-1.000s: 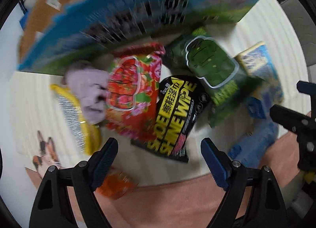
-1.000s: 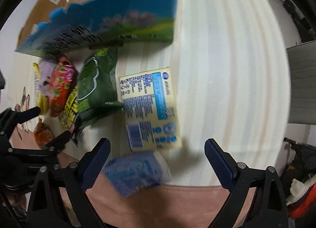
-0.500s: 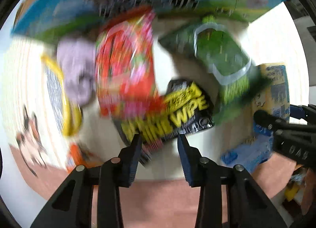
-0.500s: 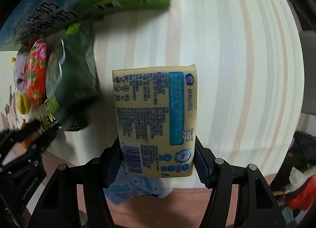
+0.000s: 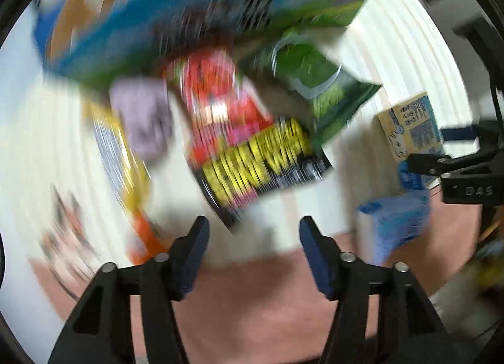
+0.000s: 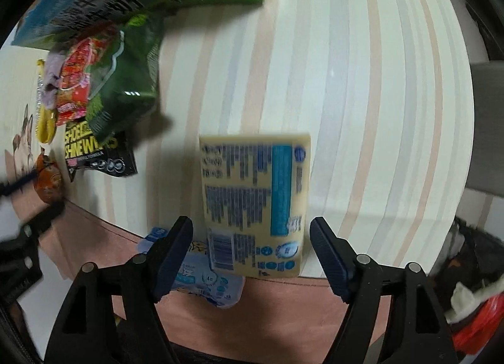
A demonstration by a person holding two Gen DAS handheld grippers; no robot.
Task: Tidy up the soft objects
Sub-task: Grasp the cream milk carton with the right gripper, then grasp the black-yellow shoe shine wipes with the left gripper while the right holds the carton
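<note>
Yellow rectangular tissue pack [image 6: 256, 203] with blue print, clamped half a second ago, now lies on the striped cloth [image 6: 362, 96] between the right gripper [image 6: 252, 234]'s opening jaws, untouched. Left gripper [image 5: 252, 231], pinched shut before, points down, spreading empty below the black shoe-wipe pouch [image 5: 261, 162].

I seem to be in a home: a striped sheet [image 6: 362, 112] covers a bed, with snack bags [image 6: 126, 74], a tissue pack [image 6: 255, 203], a cardboard box [image 5: 220, 8] and a cartoon-printed cloth [image 6: 22, 140] lying about.
</note>
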